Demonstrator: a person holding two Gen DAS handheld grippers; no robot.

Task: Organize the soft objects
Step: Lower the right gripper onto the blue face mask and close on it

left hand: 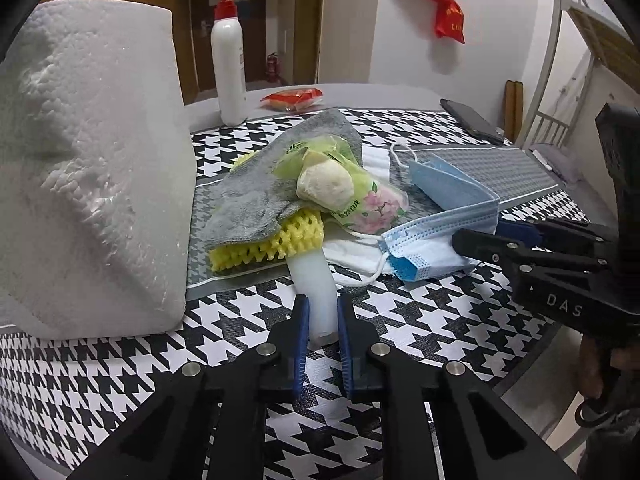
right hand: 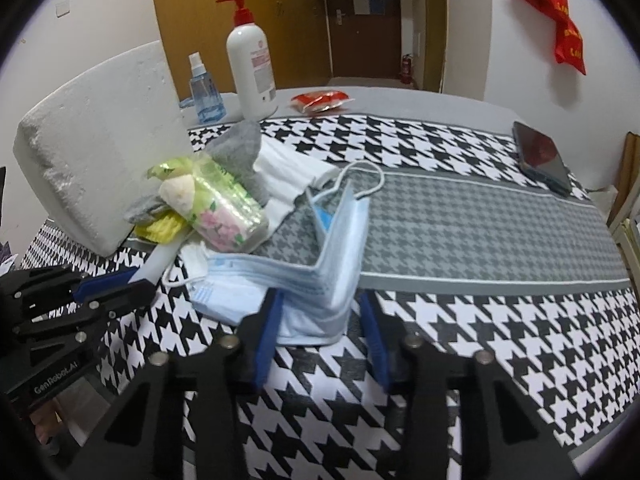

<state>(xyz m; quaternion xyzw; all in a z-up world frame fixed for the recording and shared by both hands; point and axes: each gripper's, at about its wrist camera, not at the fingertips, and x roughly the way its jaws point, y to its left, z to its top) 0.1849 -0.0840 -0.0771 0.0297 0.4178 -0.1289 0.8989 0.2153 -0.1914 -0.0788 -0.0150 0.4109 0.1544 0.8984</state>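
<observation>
My left gripper point(left hand: 323, 332) has its blue pads point(left hand: 301, 344) pinched on the near end of a translucent white tube point(left hand: 314, 288), which runs away from me under the pile. My right gripper point(right hand: 320, 328) straddles the bent stack of blue face masks point(right hand: 320, 280); the left pad point(right hand: 267, 336) touches the stack's edge, while the right pad point(right hand: 376, 344) seems to stand a little clear of it, so I cannot tell whether I truly grip the masks.

The soft things lie heaped near the middle of the table, on a black-and-white houndstooth cloth point(left hand: 420, 320) with a grey band point(right hand: 480, 232) across it. A grey towel point(left hand: 256, 200) is draped over a yellow foam net point(left hand: 272, 244), and on the towel rests a green floral tissue packet point(left hand: 360, 204) with a pale wad point(left hand: 326, 186) on top. White masks point(right hand: 288, 176) lie behind and under the blue ones. A big white foam block point(left hand: 88, 160) stands just to the left of the pile.

Toward the far edge stand a white pump bottle with a red top point(left hand: 229, 64) and a small blue spray bottle point(right hand: 204, 92), with a red snack packet point(left hand: 292, 98) beside them. A dark phone point(right hand: 544, 160) lies at the far right. Beyond are a white wall, a red bag point(right hand: 556, 20) hanging on it, brown wooden doors point(right hand: 360, 20) and a small fire extinguisher point(right hand: 406, 68) on the floor. A metal bed frame point(left hand: 568, 40) shows at the right.
</observation>
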